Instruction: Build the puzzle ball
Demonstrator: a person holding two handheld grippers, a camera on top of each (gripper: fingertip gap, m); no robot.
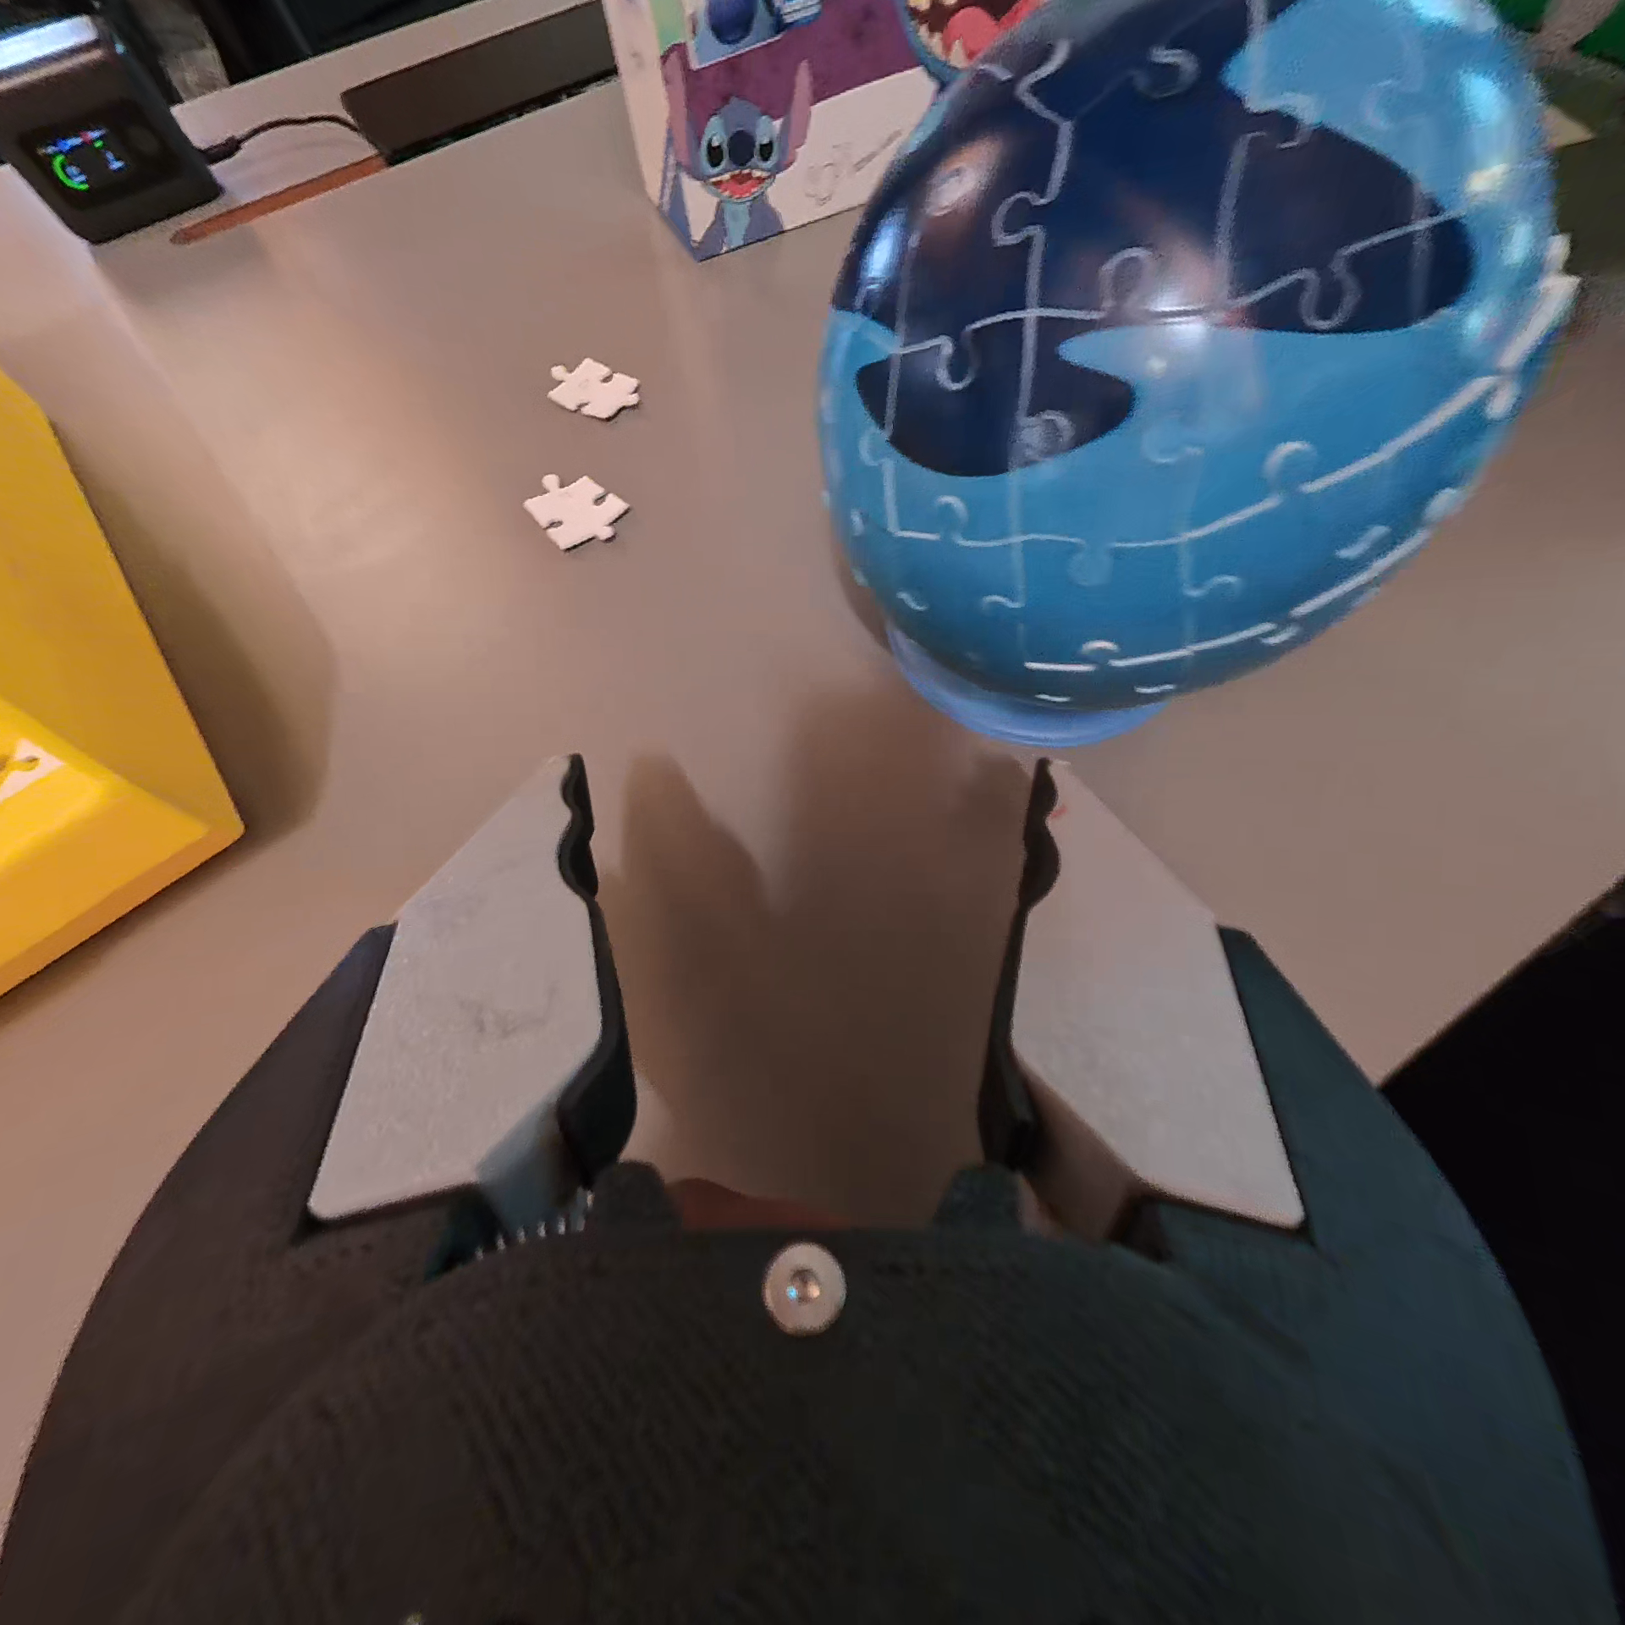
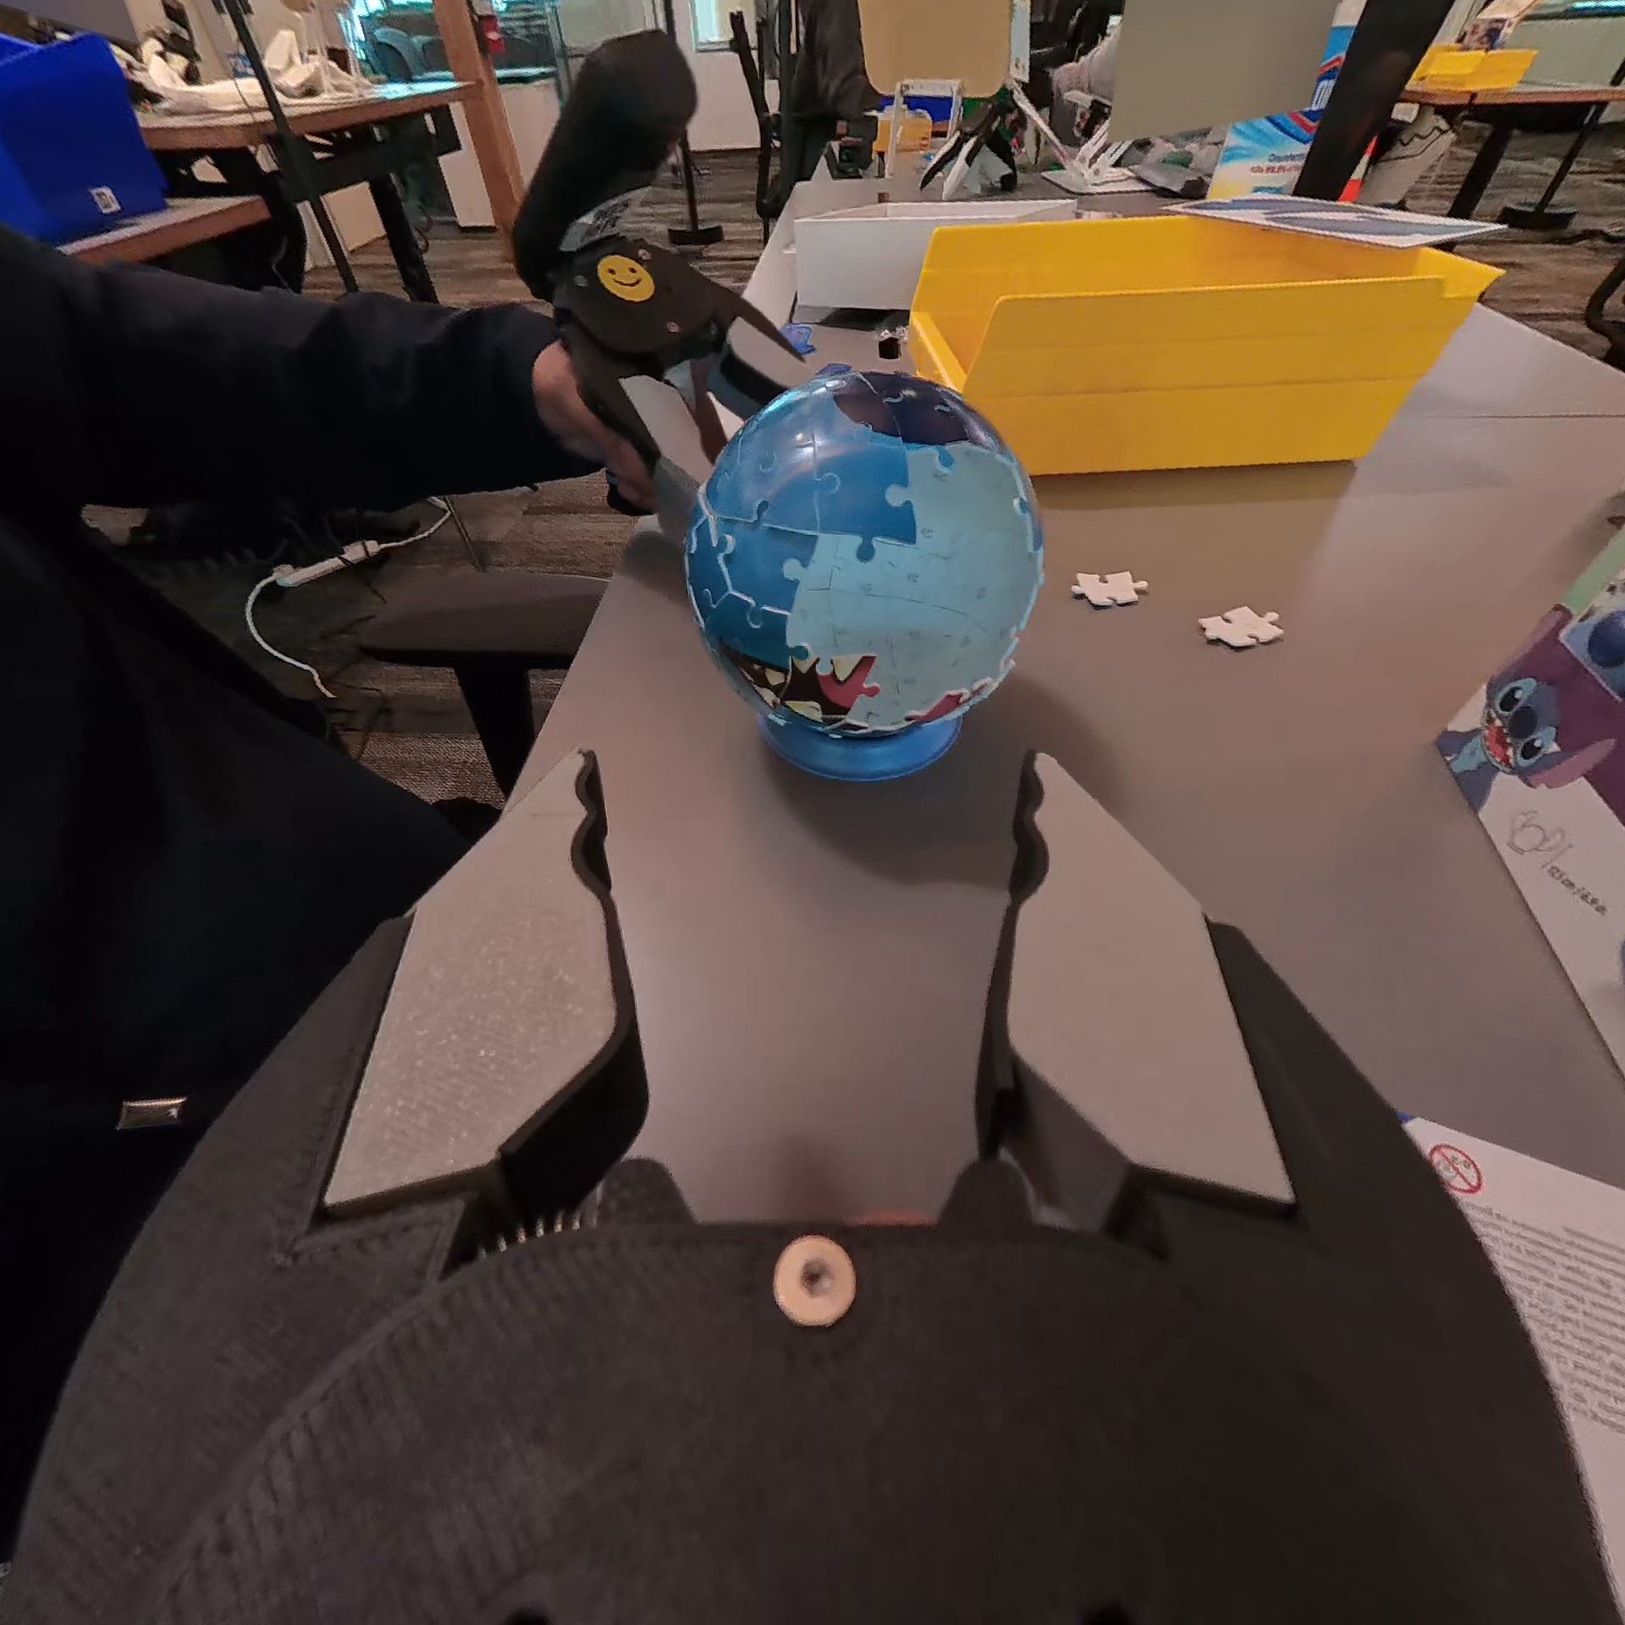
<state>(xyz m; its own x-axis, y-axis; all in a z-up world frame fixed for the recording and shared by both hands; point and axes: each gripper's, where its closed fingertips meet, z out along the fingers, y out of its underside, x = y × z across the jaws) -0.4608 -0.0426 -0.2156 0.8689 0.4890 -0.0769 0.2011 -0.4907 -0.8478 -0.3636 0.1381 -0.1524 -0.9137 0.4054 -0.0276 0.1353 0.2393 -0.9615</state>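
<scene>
Bare table (image 2: pixel 1231 835) before puzzle ball (image 2: pixel 866 563); yellow bin (image 2: pixel 1187 352) behind, 2 loose pieces (image 2: pixel 1110 587) beside.

A printed sheet (image 2: pixel 1548 1301) is lying at the right edge of the tabletop (image 2: pixel 1187 835), carrying small text under a red prohibition sign. The picture box (image 1: pixel 747 123) is showing faint small print. A yellow smiley sticker (image 2: pixel 625 278) is sitting on the left gripper (image 2: pixel 703 440).

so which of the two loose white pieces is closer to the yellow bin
The white piece nearer the ball; the other piece lies toward the picture box.
</scene>
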